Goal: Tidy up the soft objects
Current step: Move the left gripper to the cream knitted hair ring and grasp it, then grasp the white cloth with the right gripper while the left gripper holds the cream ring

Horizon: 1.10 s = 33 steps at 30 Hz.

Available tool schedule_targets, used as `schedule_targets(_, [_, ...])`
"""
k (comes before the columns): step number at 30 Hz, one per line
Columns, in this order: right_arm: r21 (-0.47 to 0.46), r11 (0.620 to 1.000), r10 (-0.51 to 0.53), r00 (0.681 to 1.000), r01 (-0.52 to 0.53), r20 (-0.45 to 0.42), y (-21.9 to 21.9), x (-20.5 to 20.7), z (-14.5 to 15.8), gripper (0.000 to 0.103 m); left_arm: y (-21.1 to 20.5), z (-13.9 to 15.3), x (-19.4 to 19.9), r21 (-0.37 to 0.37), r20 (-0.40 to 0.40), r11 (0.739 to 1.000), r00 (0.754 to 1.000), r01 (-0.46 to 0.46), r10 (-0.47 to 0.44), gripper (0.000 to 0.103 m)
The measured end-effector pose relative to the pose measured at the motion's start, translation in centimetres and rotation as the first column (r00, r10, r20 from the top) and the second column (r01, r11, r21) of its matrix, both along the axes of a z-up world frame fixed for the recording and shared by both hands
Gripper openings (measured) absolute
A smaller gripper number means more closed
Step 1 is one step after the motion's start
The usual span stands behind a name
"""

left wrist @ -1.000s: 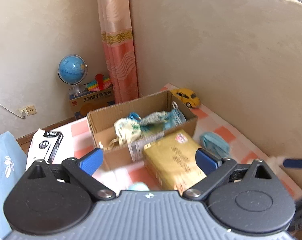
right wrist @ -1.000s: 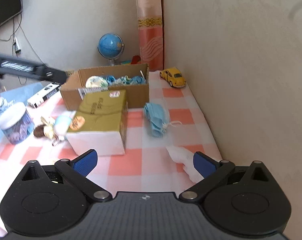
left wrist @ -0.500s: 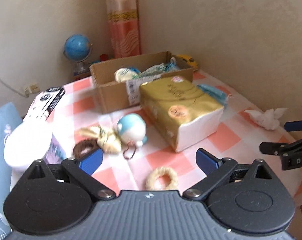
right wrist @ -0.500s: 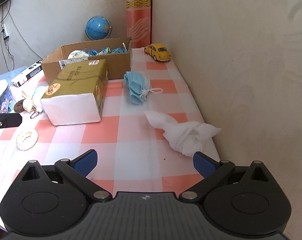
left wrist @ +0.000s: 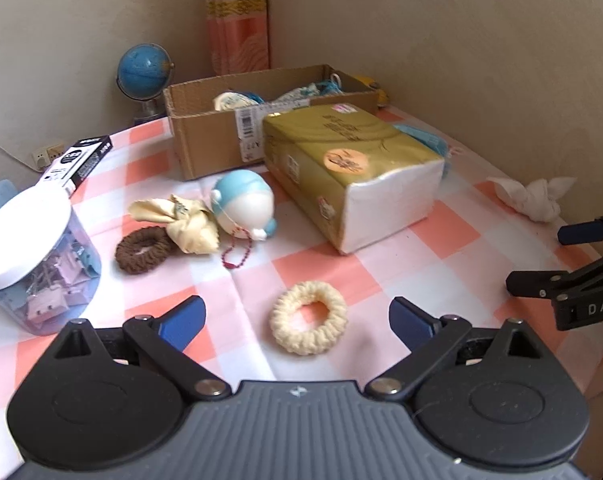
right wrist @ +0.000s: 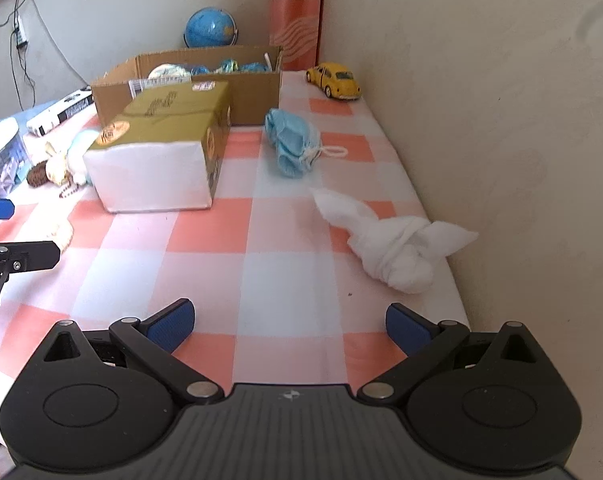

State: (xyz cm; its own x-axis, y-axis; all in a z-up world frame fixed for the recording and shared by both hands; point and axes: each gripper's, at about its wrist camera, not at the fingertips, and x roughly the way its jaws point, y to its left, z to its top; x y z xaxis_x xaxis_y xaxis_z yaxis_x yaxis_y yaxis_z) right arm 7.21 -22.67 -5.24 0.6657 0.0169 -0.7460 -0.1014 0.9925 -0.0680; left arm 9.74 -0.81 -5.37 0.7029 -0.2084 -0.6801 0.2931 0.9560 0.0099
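Both sets of jaws are spread wide and empty. Between the left gripper [left wrist: 295, 316] fingertips lies the cream scrunchie [left wrist: 308, 317] on the surface; being light, soft and compressible, it is best pinched across one side of its ring.

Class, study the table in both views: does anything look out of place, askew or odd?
Soft things lie loose outside the cardboard box: a cream scrunchie, a brown scrunchie, a knotted white cloth by the wall, and blue masks. The tissue pack sits askew to the checks.
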Motion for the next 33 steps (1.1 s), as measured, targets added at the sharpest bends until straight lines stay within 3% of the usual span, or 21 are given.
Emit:
schedule_targets(3, [0.020, 1.000, -0.006, 1.000, 0.006, 0.002, -0.3, -0.1, -0.2, 0.103, -0.1, -0.4, 0.1, -0.007, -0.005, 1.000, 1.000, -0.001, 0.001, 0.093])
schedule_targets(8, [0.022, 1.000, 0.000, 1.000, 0.000, 0.012, -0.3, -0.1, -0.3, 0.103, 0.0, -0.8, 0.5, -0.025, -0.020, 1.000, 1.000, -0.005, 0.004, 0.073])
schedule_targets(14, [0.024, 1.000, 0.002, 0.999, -0.003, 0.043, -0.4, -0.5, -0.5, 0.103, -0.5, -0.8, 0.3, -0.022, -0.013, 1.000, 1.000, 0.014, -0.014, 0.064])
schedule_targets(20, [0.024, 1.000, 0.007, 0.998, -0.008, 0.057, -0.4, -0.6, -0.6, 0.103, -1.2, -0.7, 0.3, -0.027, -0.007, 0.999, 1.000, 0.026, -0.026, 0.039])
schedule_targets(25, [0.024, 1.000, 0.008, 0.998, -0.009, 0.059, -0.5, -0.7, -0.6, 0.103, -1.4, -0.7, 0.4, -0.035, -0.004, 0.999, 1.000, 0.020, -0.020, 0.039])
schedule_targets(33, [0.020, 0.997, -0.077, 0.996, 0.076, 0.047, -2.3, 0.5, -0.6, 0.103, -1.3, -0.7, 0.5, -0.044, -0.007, 0.999, 1.000, 0.016, -0.017, 0.039])
